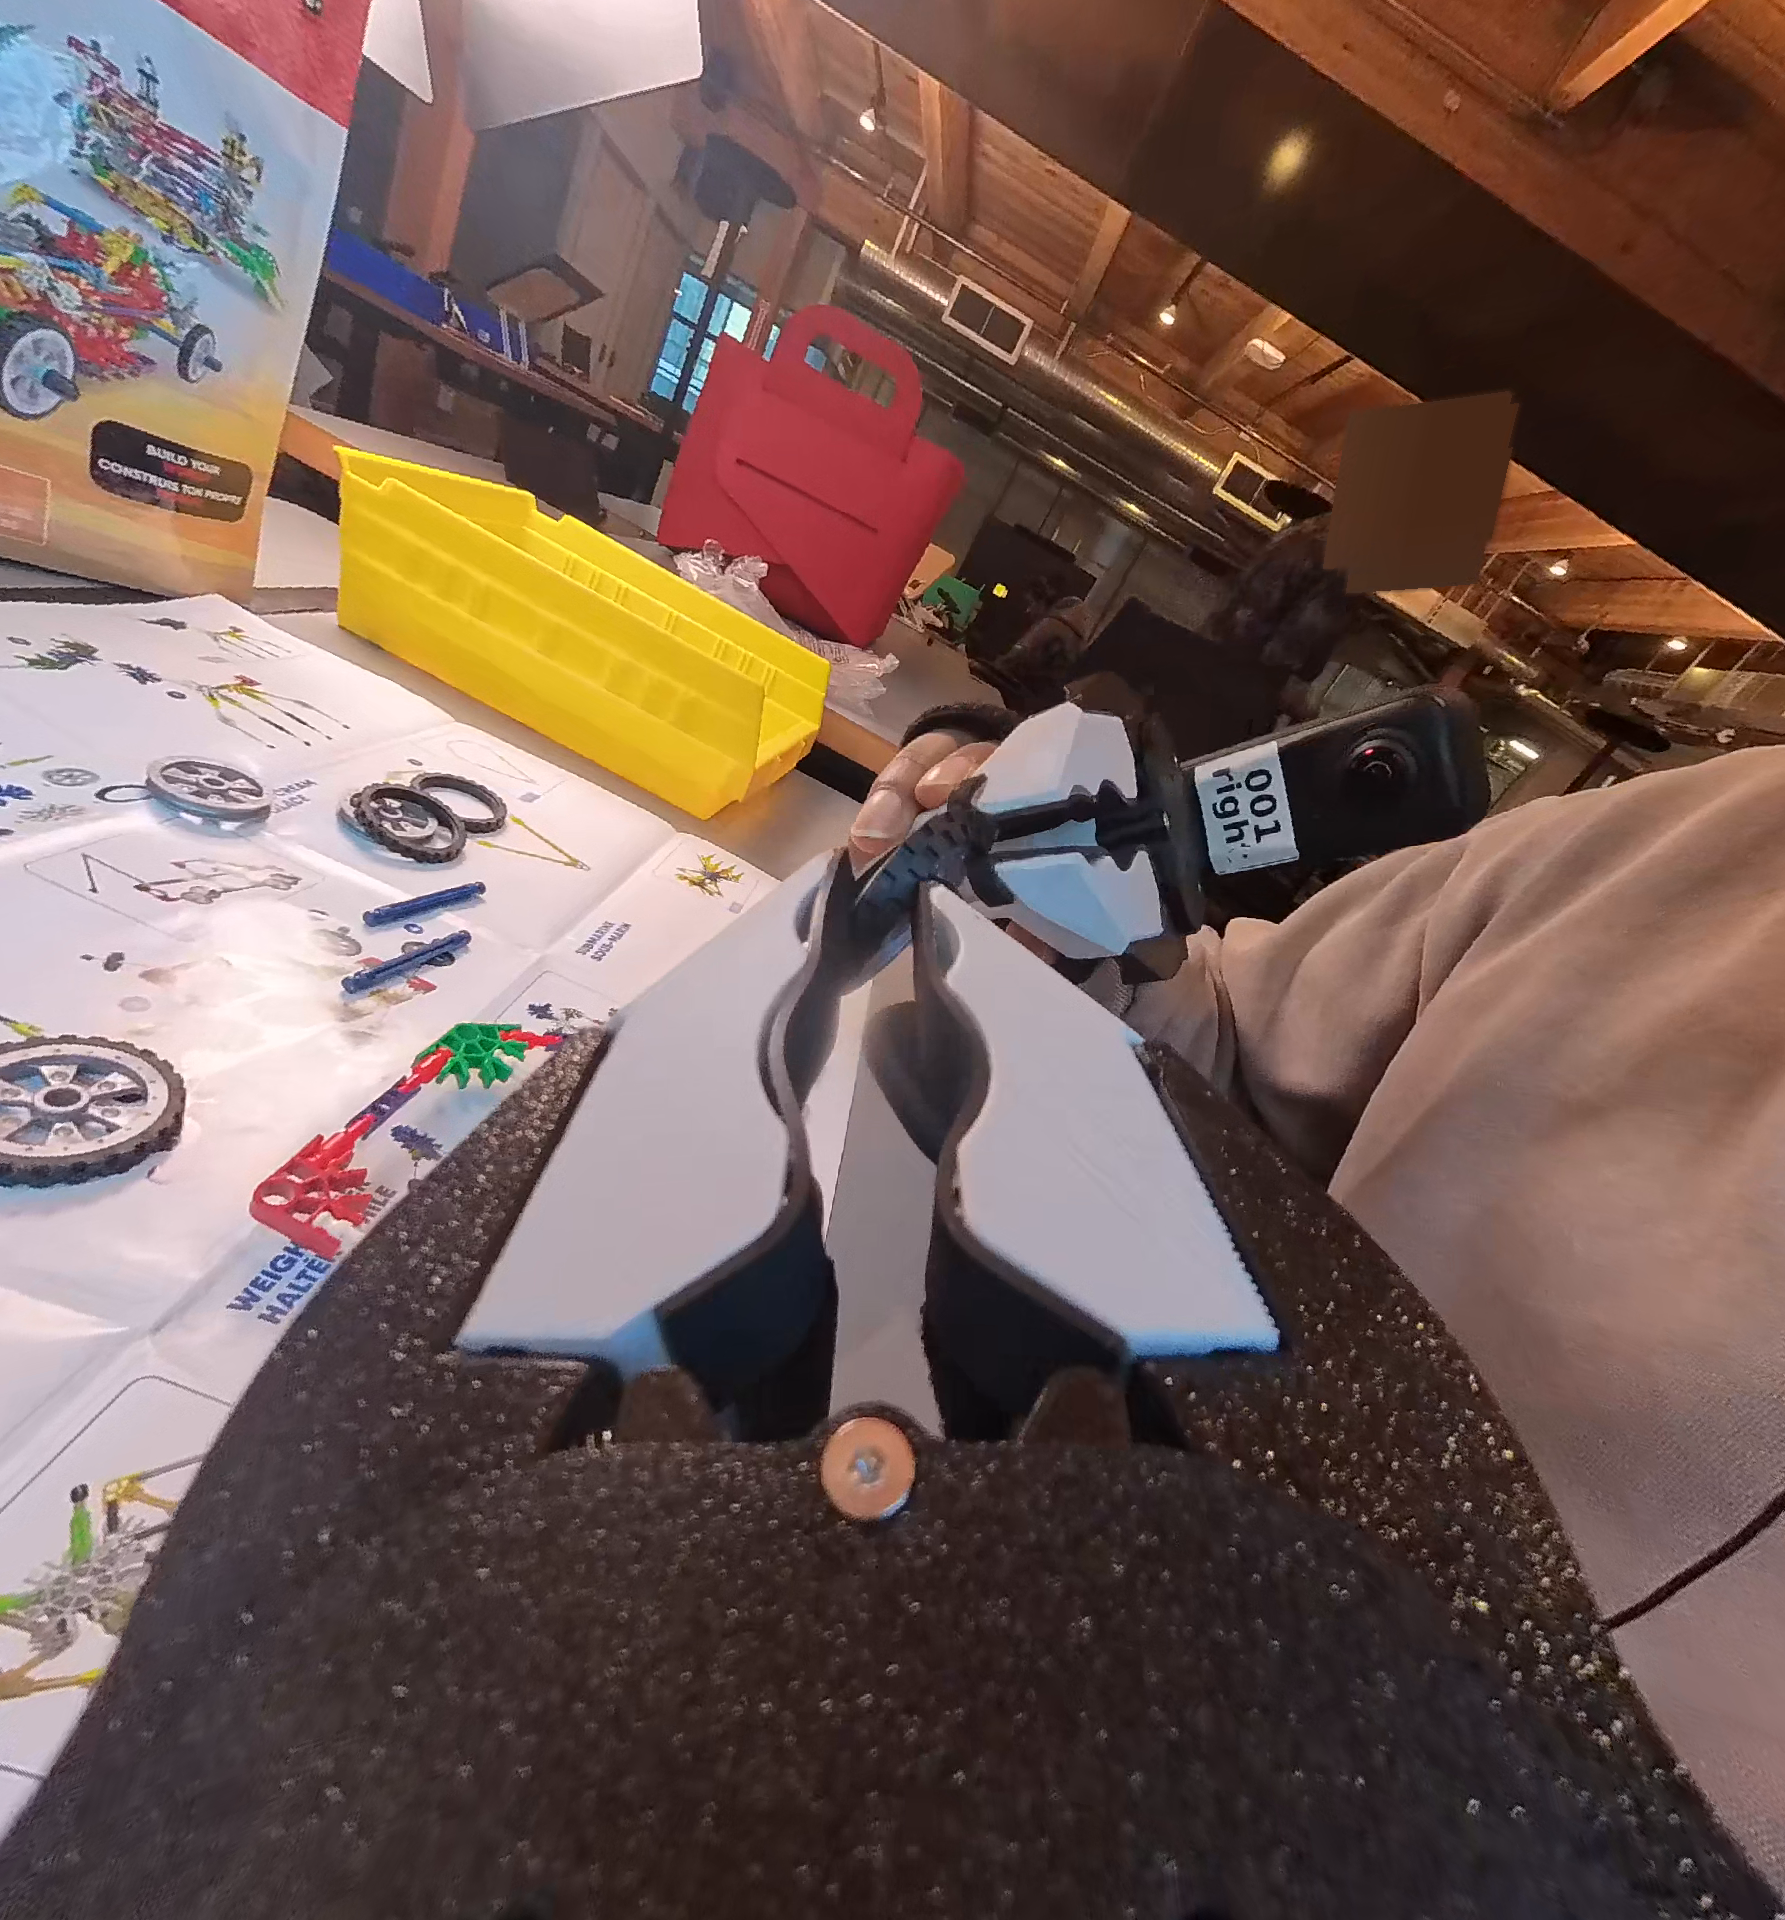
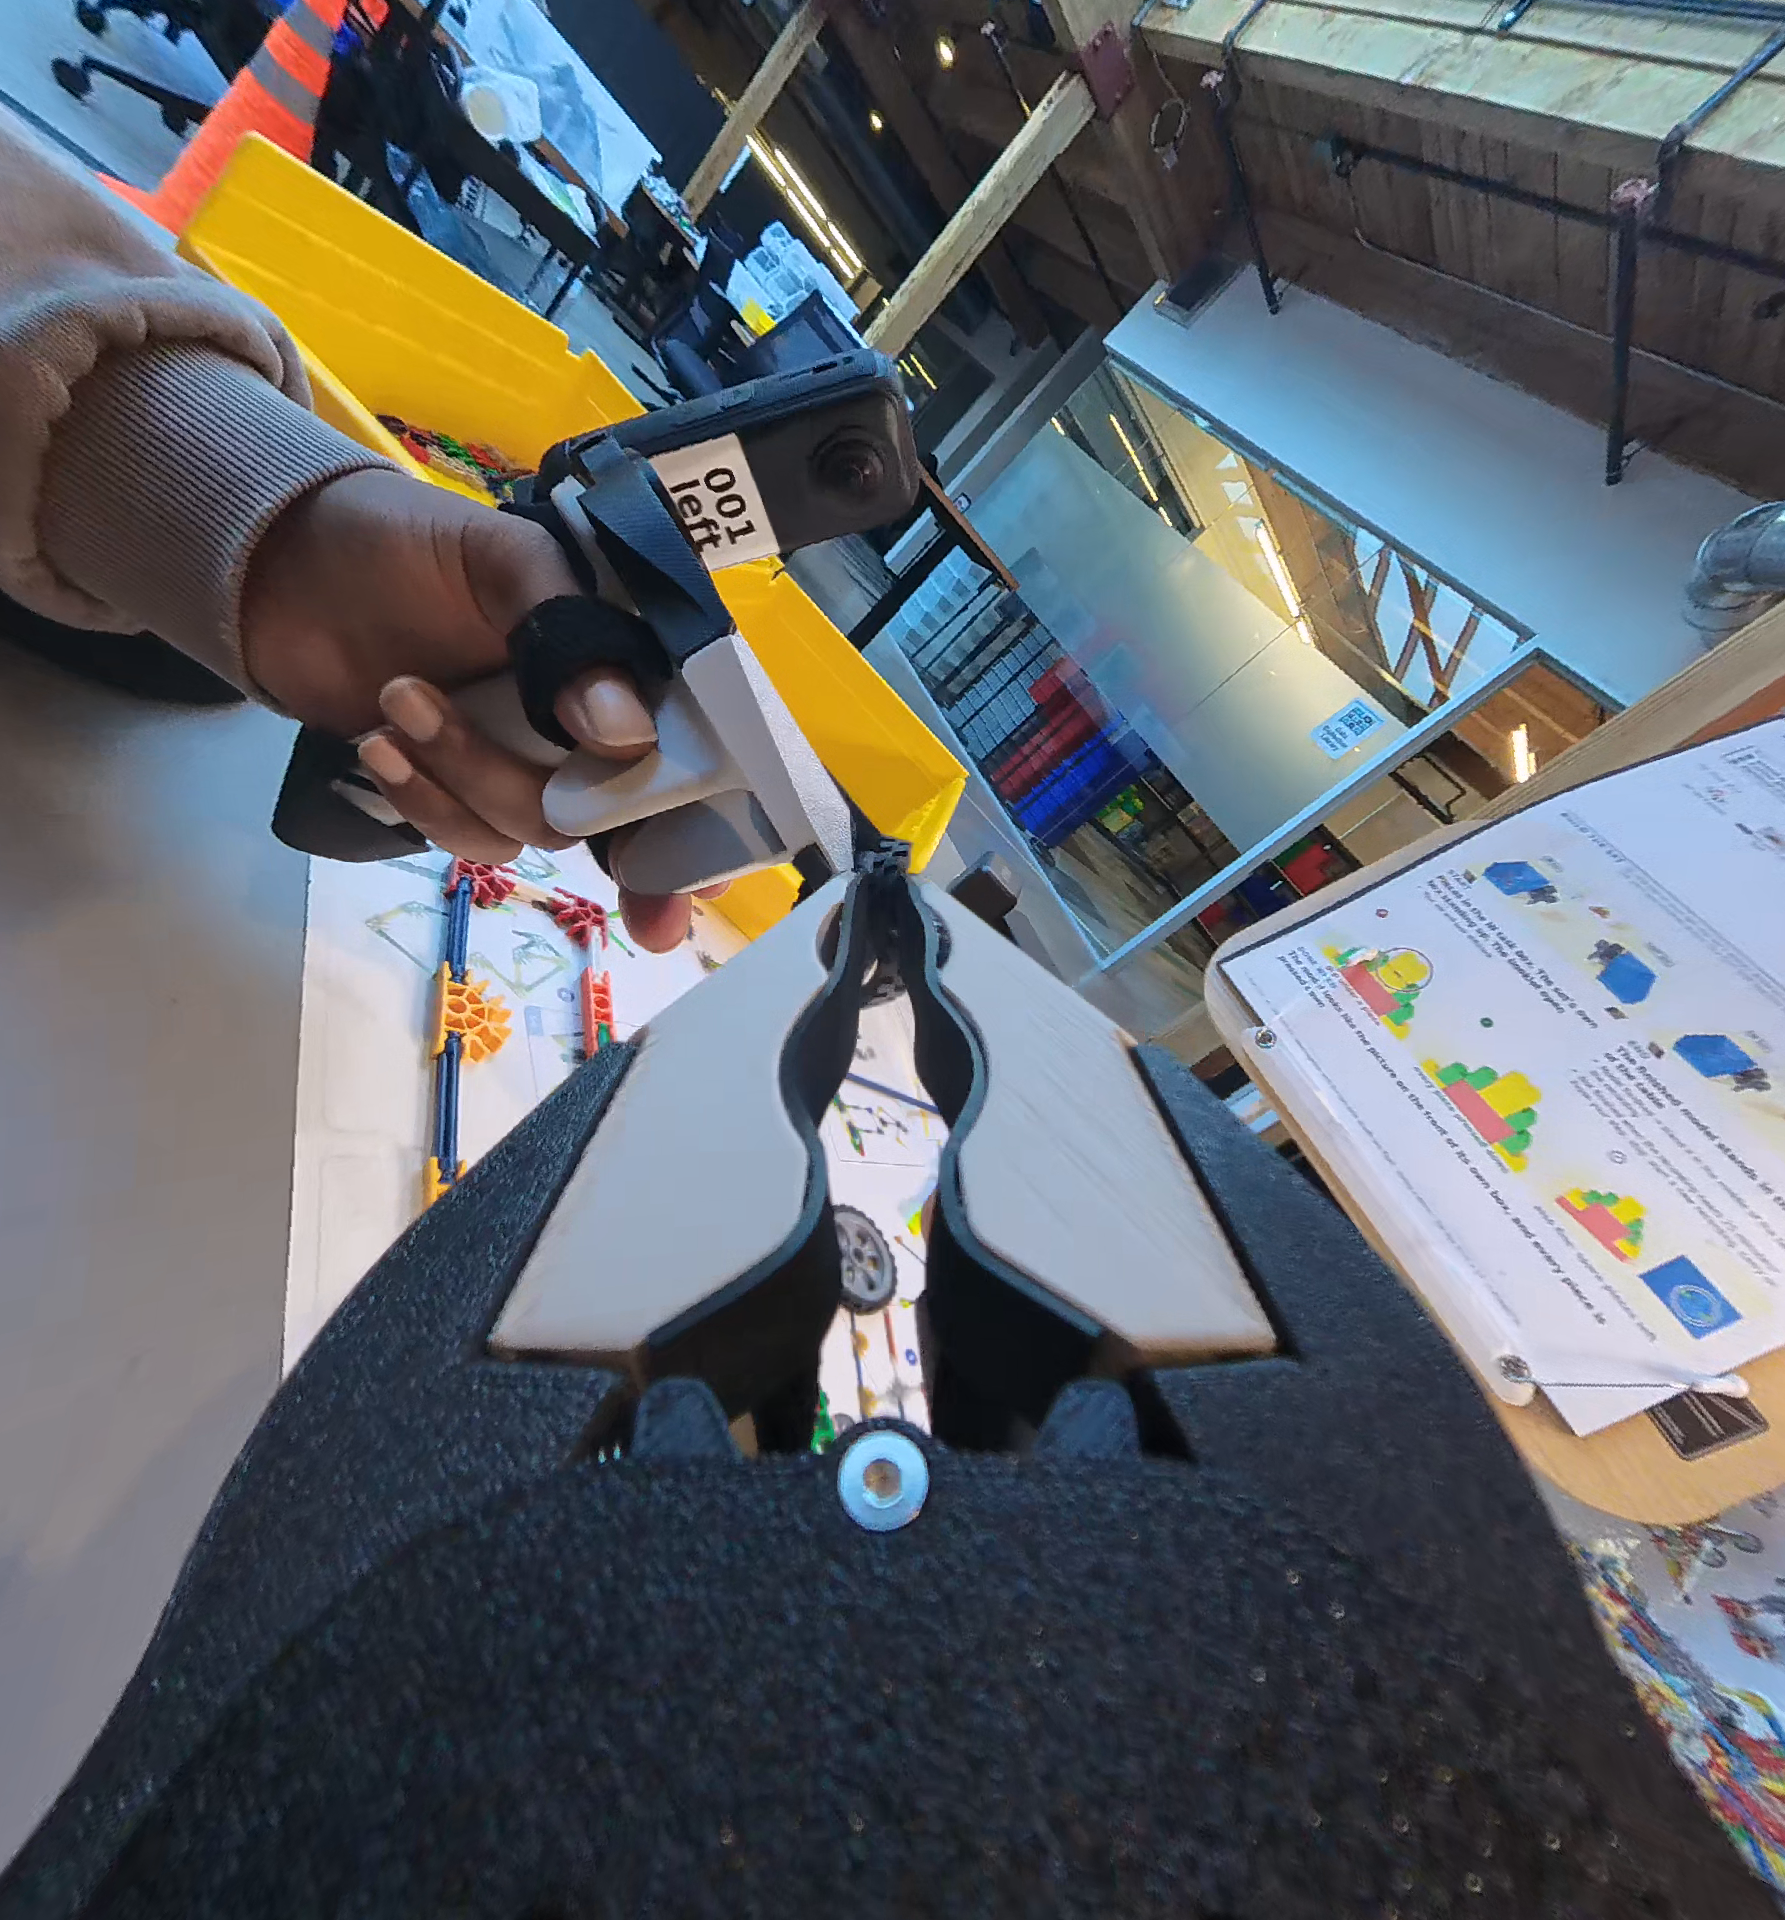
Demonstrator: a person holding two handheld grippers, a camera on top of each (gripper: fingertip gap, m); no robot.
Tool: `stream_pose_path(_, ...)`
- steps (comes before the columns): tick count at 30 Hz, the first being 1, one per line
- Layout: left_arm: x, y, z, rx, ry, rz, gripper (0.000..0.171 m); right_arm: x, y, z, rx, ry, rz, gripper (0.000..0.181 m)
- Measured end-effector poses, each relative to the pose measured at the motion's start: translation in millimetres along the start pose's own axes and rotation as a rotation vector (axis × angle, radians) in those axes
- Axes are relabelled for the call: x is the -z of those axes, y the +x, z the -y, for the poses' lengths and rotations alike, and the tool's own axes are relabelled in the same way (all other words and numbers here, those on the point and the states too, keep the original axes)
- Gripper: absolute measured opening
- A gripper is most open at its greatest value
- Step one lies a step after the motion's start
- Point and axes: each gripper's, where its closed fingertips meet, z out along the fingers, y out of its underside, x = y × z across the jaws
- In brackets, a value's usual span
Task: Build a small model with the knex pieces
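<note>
Over a bench (image 1: 846, 727) strewn with parts, both hand-held grippers (left (image 1: 872, 904), right (image 2: 883, 914)) clamp one small black tyre (image 1: 903, 883), steadying it between them.

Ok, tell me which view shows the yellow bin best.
The left wrist view: the yellow bin stands whole on the table, its long side and open end unobstructed. In the right wrist view the yellow bin is partly hidden behind the hand holding the left tool.
</note>
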Motion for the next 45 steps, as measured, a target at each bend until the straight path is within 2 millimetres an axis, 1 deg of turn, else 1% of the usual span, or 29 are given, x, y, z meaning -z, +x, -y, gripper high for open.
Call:
stream_pose_path(1,0.2,0.0,-1.4,0.002,-0.003,-0.002,0.007,0.7,-1.1,-0.7,-0.033,0.003,0.024,0.001)
stream_pose_path(4,1.1,3.8,-1.3,-0.04,-0.006,-0.009,0.005,4.1,-2.1,-1.7,-0.345,0.069,0.16,0.003)
stream_pose_path(6,2.0,4.2,2.8,-0.049,0.009,-0.005,0.004,2.3,2.0,-3.5,-0.559,0.113,0.202,0.004)
stream_pose_path(8,3.5,9.6,7.6,-0.087,0.033,-0.025,0.003,1.9,4.0,-0.6,-0.755,0.173,0.268,0.006)
stream_pose_path(10,5.1,16.9,10.2,-0.09,0.051,-0.072,0.004,2.7,4.2,2.6,-0.864,0.219,0.321,0.01)
stream_pose_path(12,6.8,22.5,11.1,-0.093,0.073,-0.109,0.003,5.5,0.4,6.7,-0.901,0.256,0.381,0.014)
stream_pose_path(13,7.5,22.8,10.4,-0.094,0.074,-0.112,0.003,7.1,-1.7,8.1,-0.922,0.267,0.413,0.019)
stream_pose_path(16,10.4,25.1,12.1,-0.077,0.104,-0.14,0.006,10.5,-4.9,9.8,-1.017,0.3,0.493,0.022)
stream_pose_path(19,11.1,26.1,12.5,-0.066,0.118,-0.157,0.003,6.8,-7.0,7.8,-1.098,0.314,0.511,0.02)
stream_pose_path(21,10.3,26.0,10.7,-0.066,0.115,-0.159,0.005,4.2,-12.6,8.2,-1.101,0.31,0.526,0.017)
stream_pose_path(22,10.3,26.4,10.2,-0.065,0.117,-0.163,0.003,3.5,-13.0,9.1,-1.103,0.316,0.524,0.013)
stream_pose_path(26,9.6,21.5,8.1,-0.066,0.106,-0.132,0.004,3.6,-9.3,4.7,-1.133,0.317,0.52,0.011)
stream_pose_path(29,9.1,19.6,2.8,-0.079,0.053,-0.122,0.005,4.2,-8.9,2.4,-1.179,0.306,0.531,0.011)
stream_pose_path(33,11.8,7.8,-5.6,-0.059,-0.035,-0.066,0.007,-1.2,-15.9,-9.8,-1.306,0.211,0.559,0.011)
stream_pose_path(34,13.0,3.6,-11.1,-0.037,-0.082,-0.048,0.007,-2.4,-21.5,-15.7,-1.336,0.159,0.571,0.011)
stream_pose_path(36,15.7,-2.9,-30.9,0.046,-0.213,-0.028,0.006,-0.6,-39.4,-29.3,-1.373,0.017,0.598,0.011)
stream_pose_path(38,18.2,-1.8,-62.4,0.168,-0.368,-0.041,0.005,9.8,-69.5,-42.1,-1.358,-0.182,0.656,0.011)
stream_pose_path(40,17.2,5.9,-96.6,0.265,-0.496,-0.054,0.005,27.1,-101.0,-51.3,-1.326,-0.385,0.715,0.011)
stream_pose_path(42,14.6,19.7,-128.0,0.332,-0.618,-0.09,0.005,47.7,-129.7,-55.4,-1.276,-0.556,0.785,0.012)
stream_pose_path(44,12.6,29.7,-151.8,0.34,-0.737,-0.114,0.004,63.8,-148.6,-59.6,-1.206,-0.682,0.814,0.012)
stream_pose_path(45,11.7,32.9,-160.3,0.333,-0.789,-0.123,0.004,69.7,-154.4,-61.7,-1.177,-0.728,0.821,0.013)
